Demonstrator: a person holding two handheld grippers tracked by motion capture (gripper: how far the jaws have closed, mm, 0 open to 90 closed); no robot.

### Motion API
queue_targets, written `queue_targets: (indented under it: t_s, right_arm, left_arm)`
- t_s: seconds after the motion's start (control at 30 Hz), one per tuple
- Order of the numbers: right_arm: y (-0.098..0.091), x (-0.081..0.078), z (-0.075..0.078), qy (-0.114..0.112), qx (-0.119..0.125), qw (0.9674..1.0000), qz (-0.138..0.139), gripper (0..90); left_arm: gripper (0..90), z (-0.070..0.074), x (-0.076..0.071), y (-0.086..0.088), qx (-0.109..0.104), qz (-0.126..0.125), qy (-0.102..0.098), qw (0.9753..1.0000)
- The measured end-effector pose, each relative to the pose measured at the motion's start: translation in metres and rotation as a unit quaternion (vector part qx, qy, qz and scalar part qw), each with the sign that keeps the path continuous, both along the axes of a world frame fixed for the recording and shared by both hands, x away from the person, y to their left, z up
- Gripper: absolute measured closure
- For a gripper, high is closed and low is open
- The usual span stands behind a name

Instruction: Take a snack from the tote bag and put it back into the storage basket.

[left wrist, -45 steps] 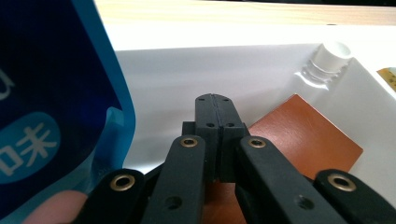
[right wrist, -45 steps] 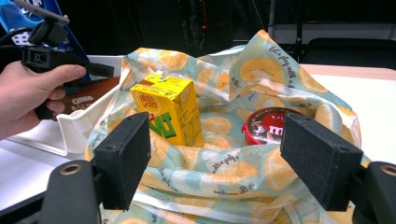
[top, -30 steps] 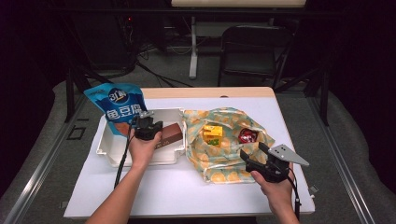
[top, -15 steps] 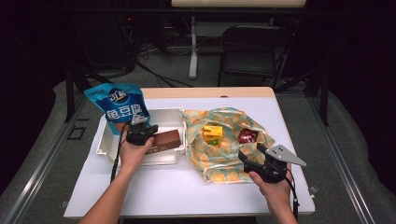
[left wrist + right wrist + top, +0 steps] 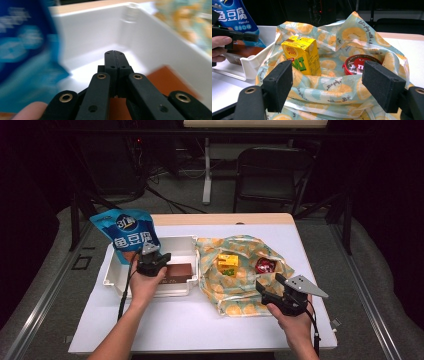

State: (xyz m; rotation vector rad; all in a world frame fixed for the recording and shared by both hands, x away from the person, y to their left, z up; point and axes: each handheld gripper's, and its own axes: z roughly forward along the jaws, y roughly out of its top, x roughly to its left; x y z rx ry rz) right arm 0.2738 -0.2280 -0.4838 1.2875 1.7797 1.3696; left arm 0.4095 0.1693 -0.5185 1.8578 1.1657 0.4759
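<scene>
My left gripper (image 5: 149,251) (image 5: 115,53) is shut with nothing in it, over the white tray (image 5: 112,270) (image 5: 162,45). A blue snack bag (image 5: 125,232) (image 5: 22,50) stands just beyond it, at the tray's left end. A brown bar (image 5: 177,270) (image 5: 172,77) lies in the tray to its right. My right gripper (image 5: 269,282) (image 5: 334,85) is open at the near edge of a citrus-print cloth bag (image 5: 240,295) (image 5: 337,95). Inside that bag are a yellow drink carton (image 5: 227,262) (image 5: 302,53) and a red round tin (image 5: 264,266) (image 5: 359,65).
The white tabletop (image 5: 200,330) has bare room in front of the tray and bag. A black chair (image 5: 272,175) and table legs stand on the floor beyond the far edge.
My left gripper has shifted a little to the left over the tray, still shut. The right gripper and the bag have not moved.
</scene>
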Motion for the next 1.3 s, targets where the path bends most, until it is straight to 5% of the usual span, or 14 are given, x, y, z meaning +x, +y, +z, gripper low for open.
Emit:
queue_targets:
  t_s: [0.23, 0.53, 0.83, 1.3]
  right_arm:
    - [0.002, -0.001, 0.001, -0.001, -0.002, 1.0, 0.001, 24.1]
    - [0.0, -0.001, 0.0, -0.001, -0.001, 1.0, 0.0, 24.1]
    - [0.001, 0.0, -0.001, -0.001, -0.005, 1.0, 0.0, 24.1]
    - [0.003, 0.001, -0.003, 0.001, -0.009, 1.0, 0.0, 24.1]
  left_arm:
    - [90.0, -0.002, -0.013, -0.039, -0.029, -0.028, 0.047, 0.9981]
    - [90.0, -0.005, -0.019, -0.061, -0.025, -0.019, 0.062, 0.9976]
    - [90.0, -0.005, -0.025, -0.054, -0.015, -0.011, 0.062, 0.9979]
    - [90.0, -0.006, -0.025, -0.01, -0.029, 0.029, 0.059, 0.9974]
